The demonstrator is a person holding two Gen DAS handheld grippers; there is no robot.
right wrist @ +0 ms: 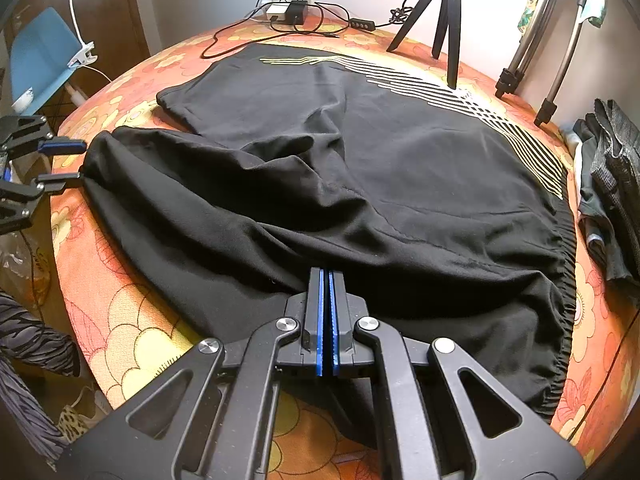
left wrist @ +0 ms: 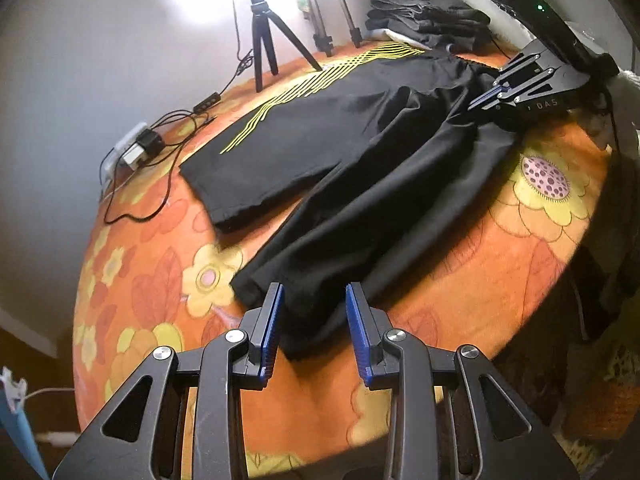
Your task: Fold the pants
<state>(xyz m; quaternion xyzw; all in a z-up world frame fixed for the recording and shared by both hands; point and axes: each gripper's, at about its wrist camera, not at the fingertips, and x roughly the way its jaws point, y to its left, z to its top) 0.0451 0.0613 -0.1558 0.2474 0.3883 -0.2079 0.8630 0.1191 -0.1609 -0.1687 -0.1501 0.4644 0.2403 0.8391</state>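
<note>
One pair of black fabric pants with yellow striped side trim (right wrist: pixel 360 168) lies spread across the orange floral bedspread (right wrist: pixel 132 332), filling the centre of the right wrist frame. Waistband runs down the right side of that frame; both legs point to the upper left. Far leg lies flat, near leg is rumpled with deep creases.

Right gripper (right wrist: pixel 328 280) at bottom centre of its own frame: blue pads pressed together, clenched on the near side seam of the pants, fabric bunched at the tips. Same gripper shows at the upper right of the left wrist frame (left wrist: pixel 486 98), low on the cloth near the waistband.

Left gripper (left wrist: pixel 314 300) at bottom centre of its frame: jaws spread apart, straddling the hem of the near leg, pads either side of the cloth, not squeezing it. In the right wrist frame it sits at the left edge (right wrist: pixel 60 162), tips right at the cuff.

Outward: small black tripod (right wrist: pixel 440 12) at top of the right wrist frame, white power strip with black cables (right wrist: pixel 286 6) at top centre, stack of dark folded clothes (left wrist: pixel 424 20) beyond the waistband.
</note>
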